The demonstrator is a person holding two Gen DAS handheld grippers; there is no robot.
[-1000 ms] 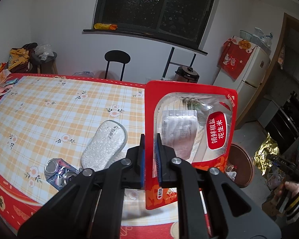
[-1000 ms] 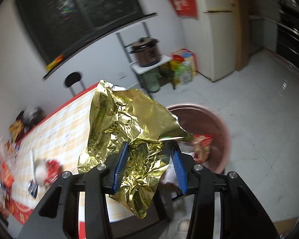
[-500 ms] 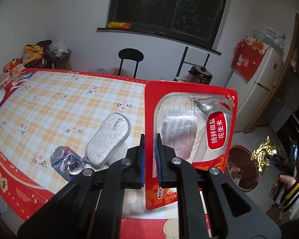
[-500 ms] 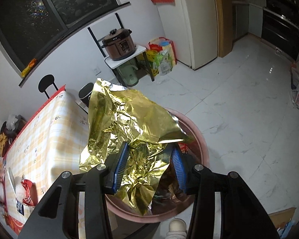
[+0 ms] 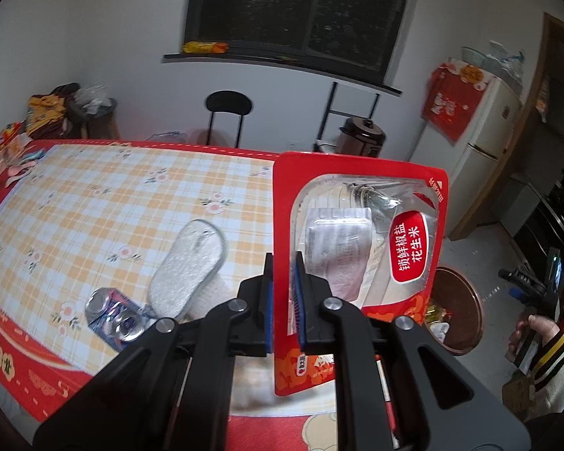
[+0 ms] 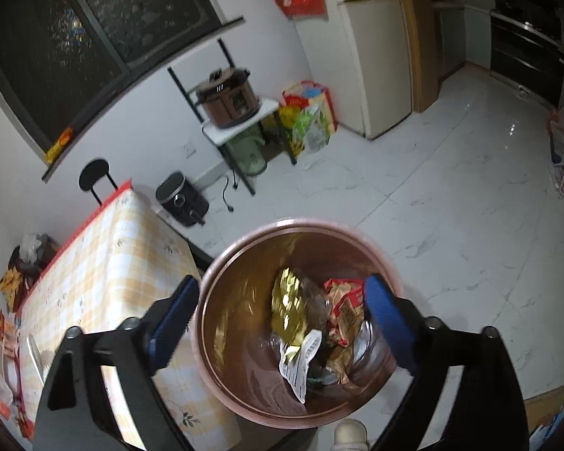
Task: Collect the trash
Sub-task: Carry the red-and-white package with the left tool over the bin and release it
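Observation:
My left gripper [image 5: 283, 293] is shut on the left edge of a red peanut snack package [image 5: 361, 248], held upright over the table's near end. My right gripper [image 6: 282, 323] hangs over the round brown trash bin [image 6: 244, 387] on the floor, its jaws opening wide with nothing between them. The gold foil wrapper [image 6: 287, 310] lies inside the bin among other wrappers. The bin [image 5: 466, 323] also shows at the right in the left wrist view, with a hand [image 5: 526, 334] holding the other gripper beside it.
On the checked tablecloth [image 5: 94, 206] lie a silver foil pouch [image 5: 186, 267] and crushed cans [image 5: 112, 317]. A black chair [image 5: 227, 107], a cooker on a shelf [image 6: 229, 99], an air fryer [image 6: 180, 199], a fridge [image 6: 372, 49] and bags stand around.
My right gripper moved over the bin and opened; the gold foil dropped out of it into the bin. The left gripper still holds the red package and shifted slightly along the table.

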